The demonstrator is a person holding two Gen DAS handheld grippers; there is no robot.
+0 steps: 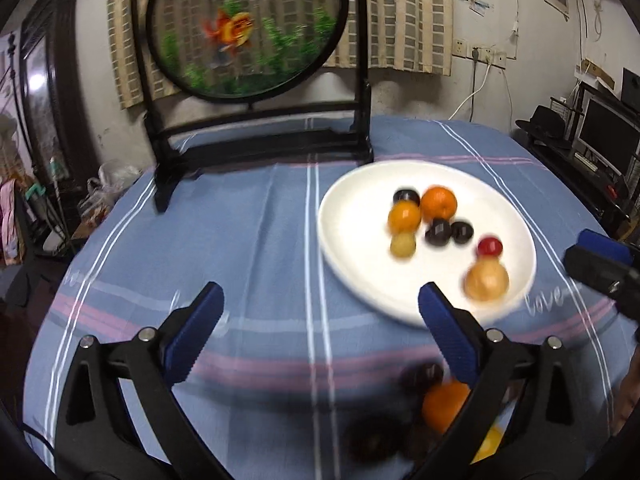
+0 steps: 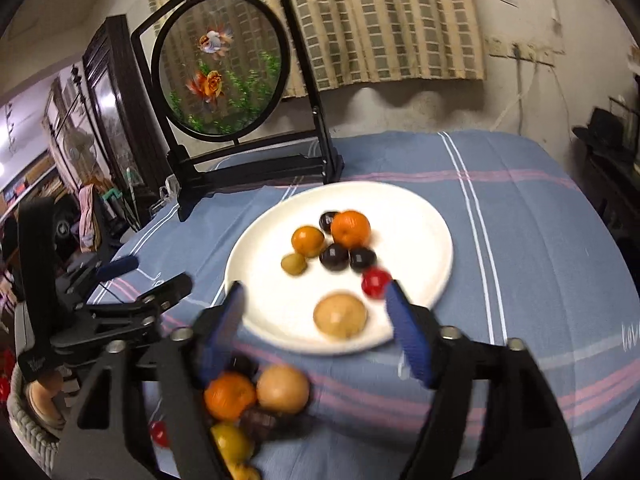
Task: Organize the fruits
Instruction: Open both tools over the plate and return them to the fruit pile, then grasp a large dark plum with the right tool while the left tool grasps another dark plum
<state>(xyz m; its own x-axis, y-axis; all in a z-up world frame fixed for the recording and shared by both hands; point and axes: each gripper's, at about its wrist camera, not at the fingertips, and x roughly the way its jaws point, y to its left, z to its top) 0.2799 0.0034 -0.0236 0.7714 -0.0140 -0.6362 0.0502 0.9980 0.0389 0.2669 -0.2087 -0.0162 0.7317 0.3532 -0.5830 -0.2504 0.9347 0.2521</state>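
Left wrist view: left gripper [image 1: 320, 312] spread wide over striped tablecloth [image 1: 256, 248], nothing between the blue pads. White plate [image 1: 352, 216] ahead to the right, holding eight fruits. Loose fruit pile [image 1: 444, 404] half hidden behind the right finger.

Right wrist view: right gripper [image 2: 316, 328] released, empty, at the plate's near rim. Pile seen fuller here, plus a red cherry [image 2: 159, 432] apart on the cloth.

A plate [image 2: 420, 216] is sitting on a cloth-covered table [image 2: 520, 240], holding eight fruits [image 2: 340, 316] clustered toward its middle. Behind it, at the table's far edge, a framed round screen [image 2: 220, 68] is standing. Nearer the cameras, more loose fruits [image 2: 282, 390] are lying on the cloth.
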